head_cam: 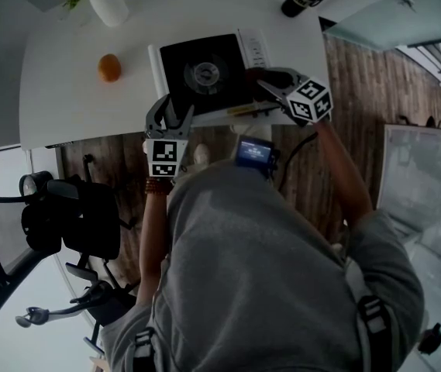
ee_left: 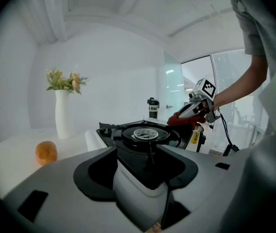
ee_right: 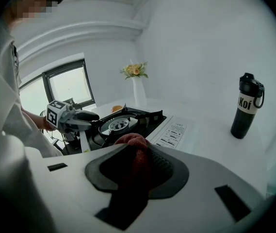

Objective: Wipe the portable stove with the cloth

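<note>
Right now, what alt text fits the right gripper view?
The right gripper pinches a red cloth just before a portable stove on a white table. The left gripper grips the stove's edge at left; a black bottle stands at right.

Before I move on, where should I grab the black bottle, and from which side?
Probably the bottle round the middle of its straight body, coming level from the stove side. It stands upright on the table with nothing between, and the loop at its top faces away.
</note>
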A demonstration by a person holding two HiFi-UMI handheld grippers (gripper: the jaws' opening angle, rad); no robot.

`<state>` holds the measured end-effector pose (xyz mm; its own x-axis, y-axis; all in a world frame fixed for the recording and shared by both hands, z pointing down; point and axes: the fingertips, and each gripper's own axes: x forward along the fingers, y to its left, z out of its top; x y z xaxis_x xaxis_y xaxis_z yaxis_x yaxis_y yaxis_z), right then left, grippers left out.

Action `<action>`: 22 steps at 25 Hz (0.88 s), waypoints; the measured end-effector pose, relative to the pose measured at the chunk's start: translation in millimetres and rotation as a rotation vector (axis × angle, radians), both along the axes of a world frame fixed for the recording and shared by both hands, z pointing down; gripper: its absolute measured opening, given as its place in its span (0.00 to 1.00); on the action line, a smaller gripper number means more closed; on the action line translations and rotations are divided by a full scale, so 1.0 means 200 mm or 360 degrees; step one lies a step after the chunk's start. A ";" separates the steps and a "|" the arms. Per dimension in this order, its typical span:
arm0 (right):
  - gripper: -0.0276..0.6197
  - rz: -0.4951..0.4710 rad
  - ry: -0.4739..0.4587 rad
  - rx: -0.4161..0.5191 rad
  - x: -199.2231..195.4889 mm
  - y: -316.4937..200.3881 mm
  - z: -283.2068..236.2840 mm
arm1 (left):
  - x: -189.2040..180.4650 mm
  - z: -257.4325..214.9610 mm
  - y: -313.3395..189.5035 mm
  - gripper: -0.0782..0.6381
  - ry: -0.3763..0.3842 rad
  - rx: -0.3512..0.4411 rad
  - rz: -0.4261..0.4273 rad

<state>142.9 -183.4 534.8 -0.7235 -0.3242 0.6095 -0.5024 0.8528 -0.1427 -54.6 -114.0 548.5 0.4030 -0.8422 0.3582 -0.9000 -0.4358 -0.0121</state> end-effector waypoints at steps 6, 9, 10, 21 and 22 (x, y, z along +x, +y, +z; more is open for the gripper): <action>0.22 0.0006 0.0006 0.0033 0.03 0.08 0.00 | 0.00 0.00 0.00 0.47 0.0004 -0.0003 -0.0005; 0.22 0.0021 -0.0005 0.0038 0.05 0.12 0.00 | 0.00 0.00 0.00 0.47 0.0004 0.0005 -0.0012; 0.21 0.0031 -0.0014 0.0035 0.06 0.13 0.00 | 0.00 0.00 0.00 0.47 0.0005 0.0009 -0.0013; 0.20 0.0200 -0.0081 0.0114 0.13 0.16 -0.01 | 0.00 0.00 0.01 0.47 0.0011 0.0042 -0.0001; 0.19 0.0199 -0.0061 0.0148 0.12 0.17 -0.01 | 0.00 0.00 0.01 0.47 0.0012 0.0043 -0.0002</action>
